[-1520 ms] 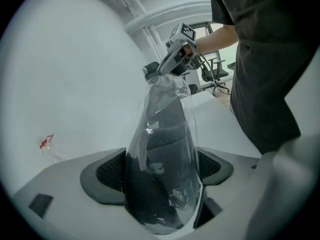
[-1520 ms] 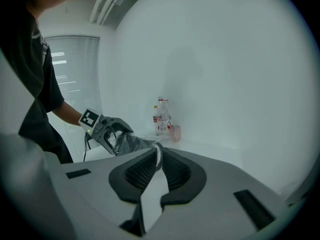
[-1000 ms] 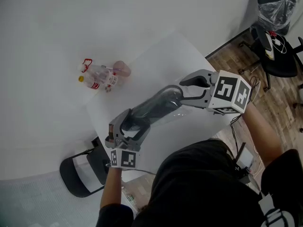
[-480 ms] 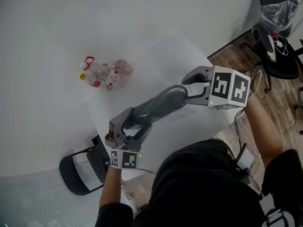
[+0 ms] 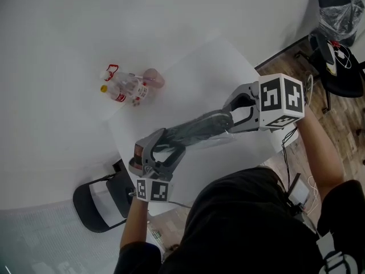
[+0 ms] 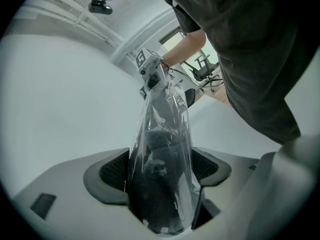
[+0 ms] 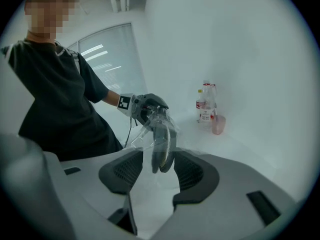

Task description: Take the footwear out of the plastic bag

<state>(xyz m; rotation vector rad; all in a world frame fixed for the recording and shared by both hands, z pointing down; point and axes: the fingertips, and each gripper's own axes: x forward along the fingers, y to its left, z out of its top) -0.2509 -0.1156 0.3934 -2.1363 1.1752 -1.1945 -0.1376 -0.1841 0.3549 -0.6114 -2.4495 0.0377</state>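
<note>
This is an office-like test room, not a home. A plain white counter (image 5: 194, 73) stands on wood-look flooring (image 5: 342, 130), with black swivel chairs (image 5: 342, 67) beyond it and another black chair (image 5: 100, 201) at its near edge. A bin lined with clear plastic (image 5: 341, 13) stands by the swivel chairs, and a cable (image 5: 288, 144) trails down. A tall slatted window (image 7: 107, 54) lights bare white walls. The left hand-held gripper (image 5: 157, 147) and right hand-held gripper (image 5: 232, 114) — each carrying a cube of square markers — suggest a lab set-up.

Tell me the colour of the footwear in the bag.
The footwear is black; see left gripper view.
</note>
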